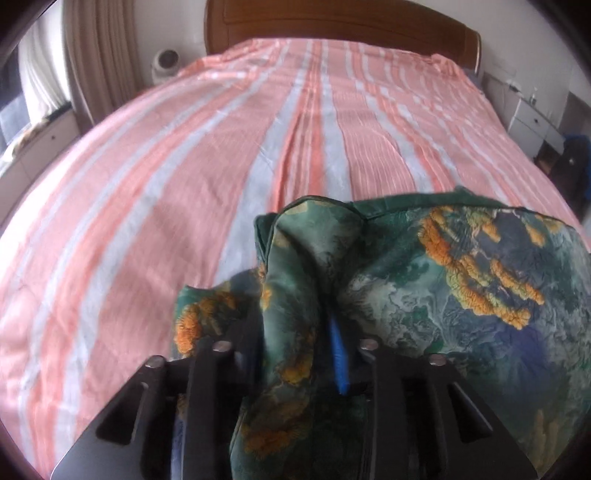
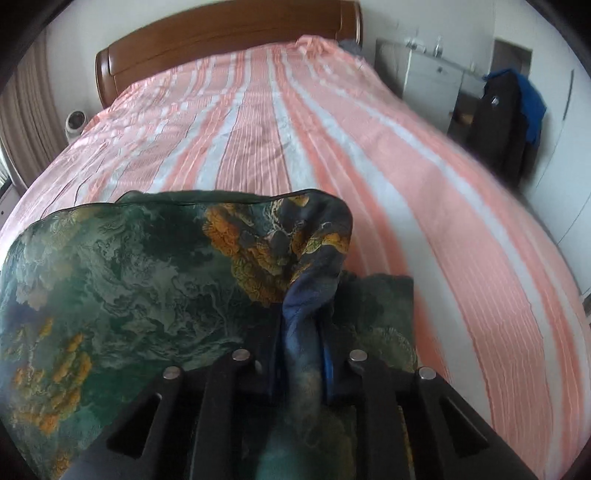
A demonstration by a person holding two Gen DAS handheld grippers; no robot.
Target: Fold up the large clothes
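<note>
1. Green cloth printed with orange and blue patches, the garment (image 1: 461, 266), lies bunched at the near end of the bed, its far edge resting on the bedspread.
2. The bedspread (image 1: 166, 177) has pink and white stripes and covers the whole bed up to the brown wooden headboard (image 1: 332, 26).
3. The left gripper (image 1: 295, 354) has a thick fold of the garment between its black fingers; the jaws stand partly apart with the cloth filling the gap, and a blue pad shows on the right finger.
4. The right gripper (image 2: 301, 358) pinches a narrow twisted fold of the same garment (image 2: 129, 266); its jaws are close together and pressed on the cloth.
5. Between the two grippers the garment spreads out in a broad sheet.
6. A white cabinet (image 2: 432, 85) stands beside the bed on the right, and beige curtains (image 1: 99, 55) hang on the left.
</note>
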